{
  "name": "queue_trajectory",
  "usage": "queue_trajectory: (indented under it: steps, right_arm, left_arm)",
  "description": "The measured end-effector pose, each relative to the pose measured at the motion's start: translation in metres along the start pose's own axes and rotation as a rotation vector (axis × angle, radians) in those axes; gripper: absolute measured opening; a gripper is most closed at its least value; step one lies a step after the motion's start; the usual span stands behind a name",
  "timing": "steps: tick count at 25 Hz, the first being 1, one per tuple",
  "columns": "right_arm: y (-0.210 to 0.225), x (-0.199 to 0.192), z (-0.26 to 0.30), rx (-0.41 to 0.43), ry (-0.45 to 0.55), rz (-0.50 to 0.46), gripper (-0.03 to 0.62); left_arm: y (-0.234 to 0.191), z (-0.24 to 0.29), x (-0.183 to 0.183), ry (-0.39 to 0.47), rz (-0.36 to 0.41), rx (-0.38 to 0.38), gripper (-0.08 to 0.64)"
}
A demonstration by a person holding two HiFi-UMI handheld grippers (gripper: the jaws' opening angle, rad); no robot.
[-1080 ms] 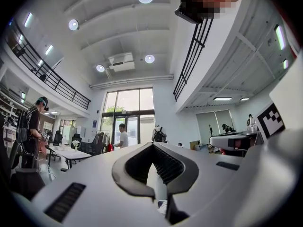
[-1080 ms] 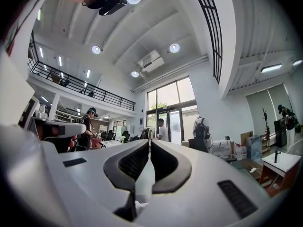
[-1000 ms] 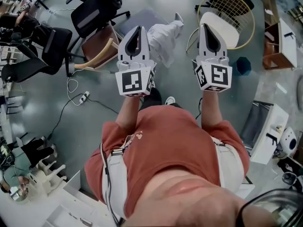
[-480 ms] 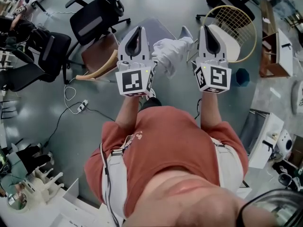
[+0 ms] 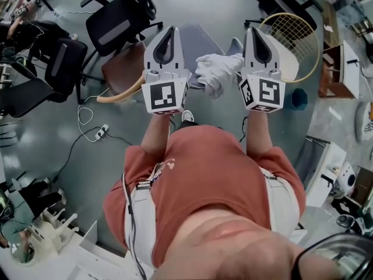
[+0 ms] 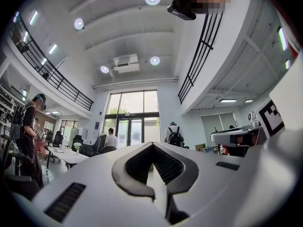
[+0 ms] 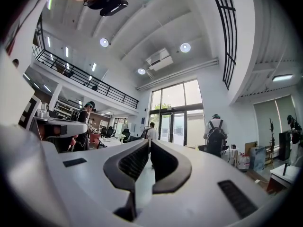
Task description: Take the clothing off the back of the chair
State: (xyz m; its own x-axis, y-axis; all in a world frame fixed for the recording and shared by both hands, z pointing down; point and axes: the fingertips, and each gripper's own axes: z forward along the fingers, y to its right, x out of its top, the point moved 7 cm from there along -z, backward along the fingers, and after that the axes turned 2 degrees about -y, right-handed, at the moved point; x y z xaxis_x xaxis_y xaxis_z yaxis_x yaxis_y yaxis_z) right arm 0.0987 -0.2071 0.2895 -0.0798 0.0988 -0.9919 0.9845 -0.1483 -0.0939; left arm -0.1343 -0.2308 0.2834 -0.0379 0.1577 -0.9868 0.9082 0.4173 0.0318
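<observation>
Clothing [image 5: 219,72], white and crumpled, lies bunched over the back of the grey chair [image 5: 194,39]. I judge it light, soft and floppy, and likely to drag on the chair, so I would pinch a thick fold near the chair's top edge. My left claw [image 5: 169,30] and right claw [image 5: 254,31] show either side of the chair, both pressed together on nothing.

Black office chairs [image 5: 113,25] stand far left; a power strip [image 5: 103,129] lies on the floor [image 5: 52,150] at left; a blue bin [image 5: 299,98] sits right.
</observation>
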Motion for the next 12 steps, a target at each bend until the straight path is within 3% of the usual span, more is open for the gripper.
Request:
queue_trajectory:
  steps: [6,12]
  right_arm:
    - [-0.003,-0.006,0.016,-0.006,-0.010,0.000,0.026]
    - [0.022,-0.016,0.024,0.004,-0.023,0.022,0.028]
  left_arm:
    - [-0.010,0.015,-0.008,-0.004,-0.025,-0.017,0.014]
    - [0.005,0.031,-0.014,-0.014,-0.017,0.014,0.014]
